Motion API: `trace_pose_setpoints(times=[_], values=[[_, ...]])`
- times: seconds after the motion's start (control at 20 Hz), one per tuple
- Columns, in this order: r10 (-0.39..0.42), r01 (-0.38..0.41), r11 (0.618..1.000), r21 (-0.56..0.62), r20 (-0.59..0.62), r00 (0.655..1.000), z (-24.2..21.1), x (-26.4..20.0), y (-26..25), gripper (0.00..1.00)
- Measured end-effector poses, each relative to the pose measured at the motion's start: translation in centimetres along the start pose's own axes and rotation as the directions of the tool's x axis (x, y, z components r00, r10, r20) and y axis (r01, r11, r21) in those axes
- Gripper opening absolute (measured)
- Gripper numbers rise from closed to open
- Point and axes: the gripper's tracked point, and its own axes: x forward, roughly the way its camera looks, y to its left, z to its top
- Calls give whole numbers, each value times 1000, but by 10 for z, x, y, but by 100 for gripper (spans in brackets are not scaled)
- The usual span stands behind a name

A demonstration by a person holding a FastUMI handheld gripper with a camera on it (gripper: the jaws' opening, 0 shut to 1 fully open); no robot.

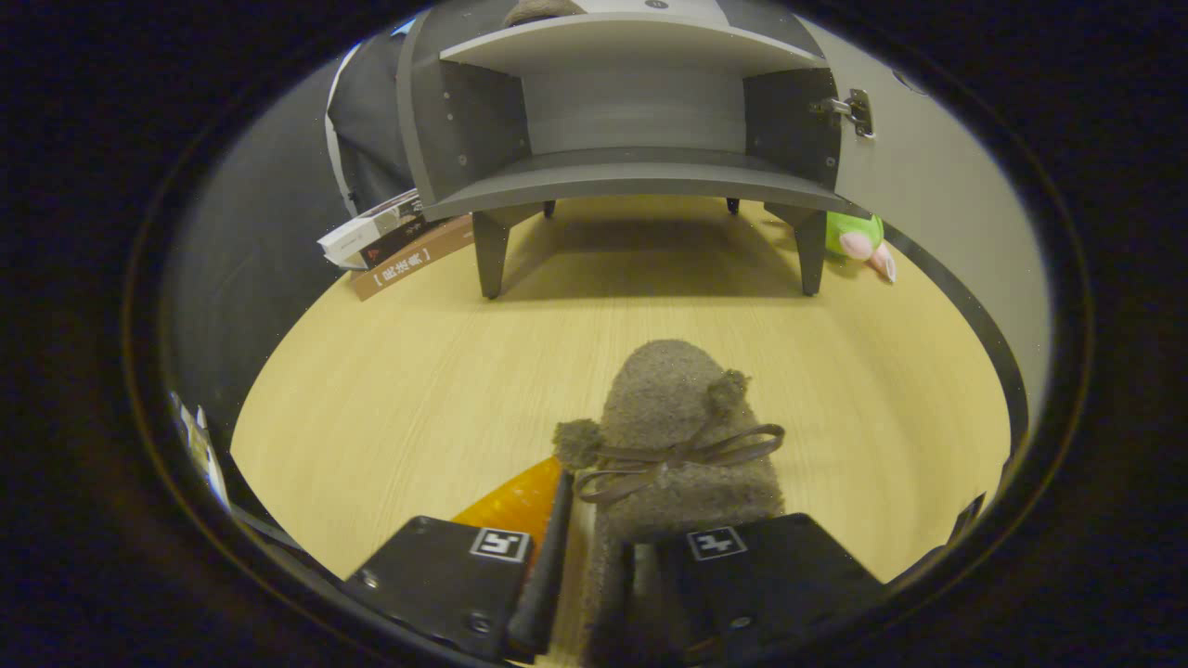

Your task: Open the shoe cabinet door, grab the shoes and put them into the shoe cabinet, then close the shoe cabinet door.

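Shoe cabinet [631,121] stands at the far end of the wooden surface [390,390] on short legs, its door [928,186] swung open to the right of it and its lower shelf bare. A fuzzy grey-brown shoe [682,436] with a ribbon bow and pompoms lies well in front of the cabinet, toe pointing toward it. The gripper [594,575] is narrowed about the shoe's heel end, with both fingers [543,566] seeming to press on it. An orange object [515,501] lies just left of the shoe. Books [390,237] lie stacked left of the cabinet; a green plush toy [858,237] sits right of it.
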Motion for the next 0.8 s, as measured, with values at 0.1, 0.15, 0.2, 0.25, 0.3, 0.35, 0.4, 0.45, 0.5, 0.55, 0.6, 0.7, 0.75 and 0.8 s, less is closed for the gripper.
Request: trace_pose_setpoints(times=[0.1, 0.15, 0.2, 0.25, 0.3, 0.35, 0.4, 0.45, 0.5, 0.55, 0.6, 0.7, 0.75, 0.8], values=[[19, -19, 1000, -15, -4, 1000, 0, -1, 2, 32], [31, -31, 999, -24, -7, 999, 0, -1, 5, 21], [38, -39, 999, -29, -14, 999, -2, -1, 6, 14], [52, -53, 998, -23, -26, 998, 0, -3, 7, 11], [82, -82, 997, -7, -36, 996, 0, -8, 12, 8], [97, -97, 995, -2, -27, 995, 5, -15, 14, 7], [97, -97, 995, -16, -12, 995, 8, -22, 13, 6], [94, -94, 995, -28, 1, 996, 12, -31, 13, 6], [99, -99, 995, -29, 6, 995, 14, -42, 14, 6], [104, -103, 994, -24, 15, 995, 18, -51, 14, 6], [103, -102, 995, -16, 28, 994, 23, -64, 13, 5], [98, -97, 995, -18, 67, 993, 39, -90, 12, 6], [93, -92, 995, -24, 95, 991, 48, -103, 11, 6], [93, -90, 996, -27, 124, 988, 59, -119, 11, 5]])
